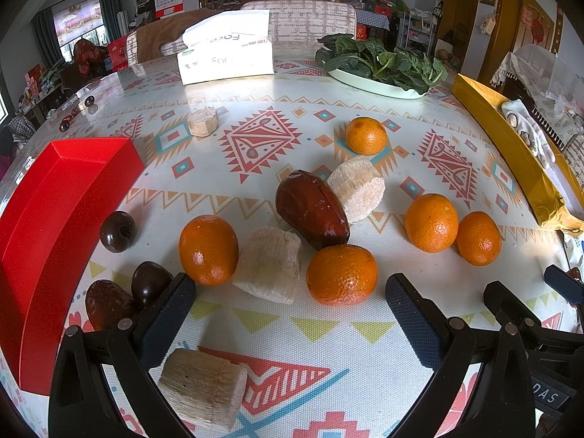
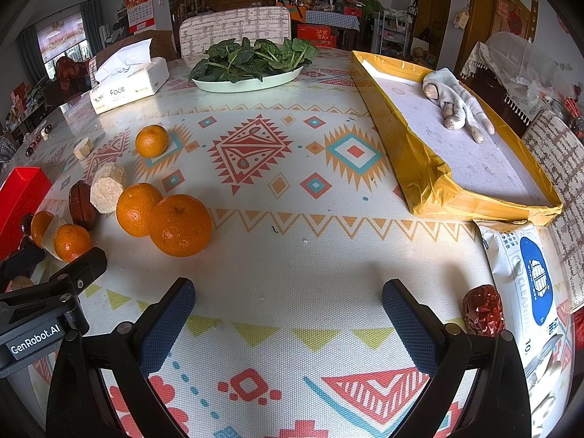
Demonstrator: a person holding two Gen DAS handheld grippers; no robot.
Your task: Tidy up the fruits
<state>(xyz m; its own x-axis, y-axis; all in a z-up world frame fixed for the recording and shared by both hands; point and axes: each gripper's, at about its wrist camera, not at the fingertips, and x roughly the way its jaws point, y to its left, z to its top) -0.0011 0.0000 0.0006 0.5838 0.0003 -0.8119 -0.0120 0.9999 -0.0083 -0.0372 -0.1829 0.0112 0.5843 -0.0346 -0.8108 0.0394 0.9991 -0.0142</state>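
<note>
- Risk of rolling: round orange tangerine [image 1: 341, 275] just ahead, easily nudged into pale fibrous sugarcane chunk [image 1: 268, 264].
- Left gripper [image 1: 291, 314] spread wide, empty.
- Right gripper [image 2: 288, 315] likewise apart, over bare patterned tablecloth [image 2: 292, 255].

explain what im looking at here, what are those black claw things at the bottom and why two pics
Those black claws are handheld grippers, one in each of a person's hands, with no robot arm. Each carries a fisheye camera looking along its fingers, so there are two pictures of one table. The left gripper is open and empty, near an orange, a dark red date and a pale cut sugarcane piece. A red box sits to its left. The right gripper is also open and empty, over bare patterned tablecloth, with a yellow tray holding a glove ahead. A plate of greens sits further back.
</note>
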